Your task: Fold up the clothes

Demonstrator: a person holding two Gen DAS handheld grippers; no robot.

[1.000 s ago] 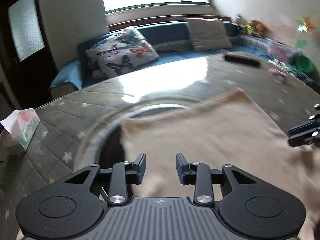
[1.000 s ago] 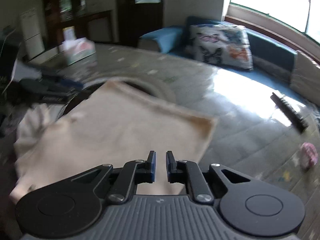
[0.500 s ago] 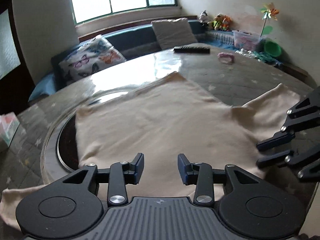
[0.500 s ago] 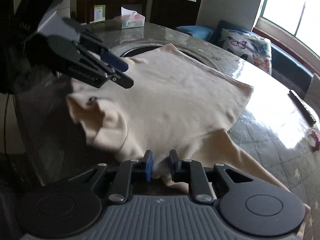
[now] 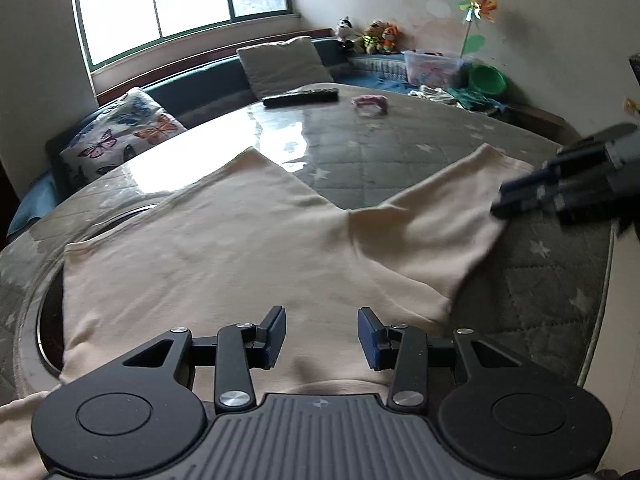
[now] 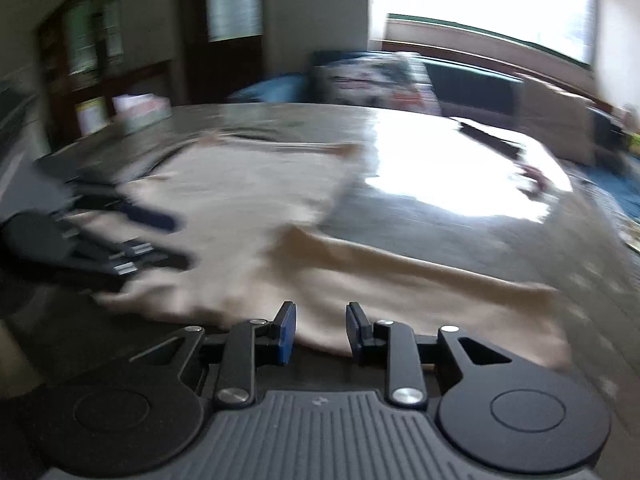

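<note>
A beige long-sleeved shirt (image 5: 224, 248) lies spread flat on the round quilted table (image 5: 400, 152), one sleeve (image 5: 440, 232) reaching right. My left gripper (image 5: 322, 334) is open and empty just above the shirt's near part. My right gripper (image 6: 318, 330) is open and empty over the sleeve (image 6: 420, 280); this view is motion-blurred. The right gripper also shows at the right edge of the left wrist view (image 5: 568, 188), beside the sleeve end. The left gripper shows at the left of the right wrist view (image 6: 100, 236).
A black remote (image 5: 300, 97) and a small pink item (image 5: 370, 102) lie on the table's far side. A tissue box (image 6: 140, 112) stands at the far left. A sofa with cushions (image 5: 120, 136) runs behind, under the window. The table edge is close on the right (image 5: 600, 300).
My right gripper has opened wider and swung right over the sleeve, which now lies flat. My left gripper stays open above the shirt, which is spread out more than before.
</note>
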